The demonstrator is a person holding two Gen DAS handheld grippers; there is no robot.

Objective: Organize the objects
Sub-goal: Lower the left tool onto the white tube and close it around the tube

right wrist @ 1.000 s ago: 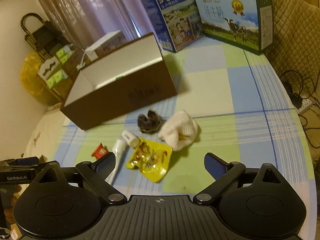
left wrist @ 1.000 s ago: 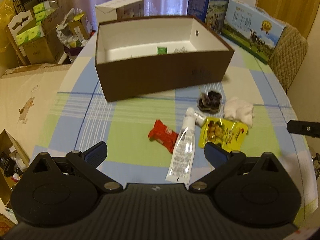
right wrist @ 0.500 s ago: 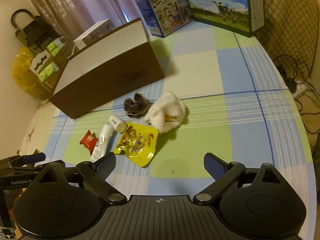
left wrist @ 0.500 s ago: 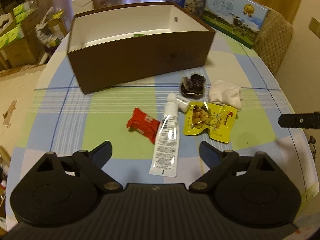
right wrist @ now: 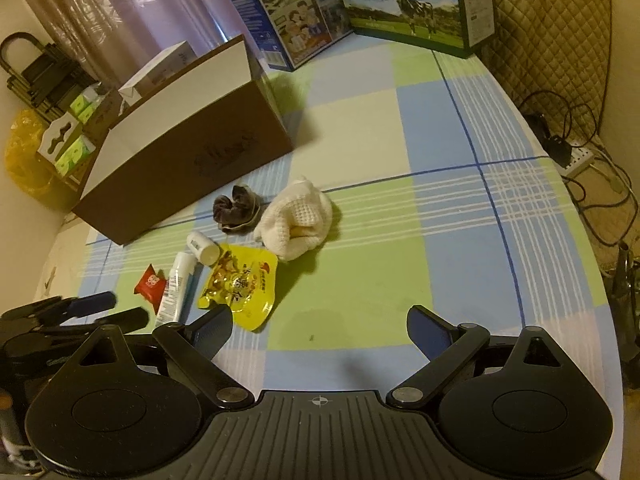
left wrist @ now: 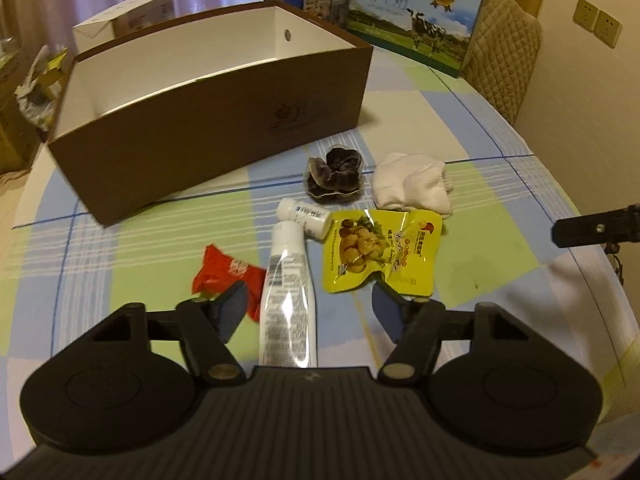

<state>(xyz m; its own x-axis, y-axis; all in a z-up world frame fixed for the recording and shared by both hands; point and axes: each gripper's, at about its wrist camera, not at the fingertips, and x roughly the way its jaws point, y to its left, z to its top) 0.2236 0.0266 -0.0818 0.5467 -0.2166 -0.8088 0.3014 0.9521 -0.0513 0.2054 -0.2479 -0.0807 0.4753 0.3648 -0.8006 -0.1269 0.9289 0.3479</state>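
Note:
My left gripper (left wrist: 310, 308) hangs low over the checked tablecloth with its jaws closing. A white tube (left wrist: 286, 280) lies between them, and the pads stand clear of it on both sides. Beside the tube lie a red packet (left wrist: 224, 276), a small white bottle (left wrist: 306, 218) and a yellow snack pouch (left wrist: 376, 252). Farther back are a dark crinkled item (left wrist: 336, 178) and a white cloth (left wrist: 412, 186). Behind them all stands the brown open box (left wrist: 212, 120). My right gripper (right wrist: 320, 326) is open over bare tablecloth, right of the yellow pouch (right wrist: 240, 284).
Two milk cartons (left wrist: 408, 28) stand at the back of the table, next to a quilted chair back (left wrist: 504, 60). A small white box (left wrist: 128, 20) sits behind the brown box. Cables and a power strip (right wrist: 576, 156) lie on the floor past the table's right edge.
My left gripper has come down and closer to the tube, and its jaws have narrowed around it. The right gripper has sunk a little toward the table, still wide.

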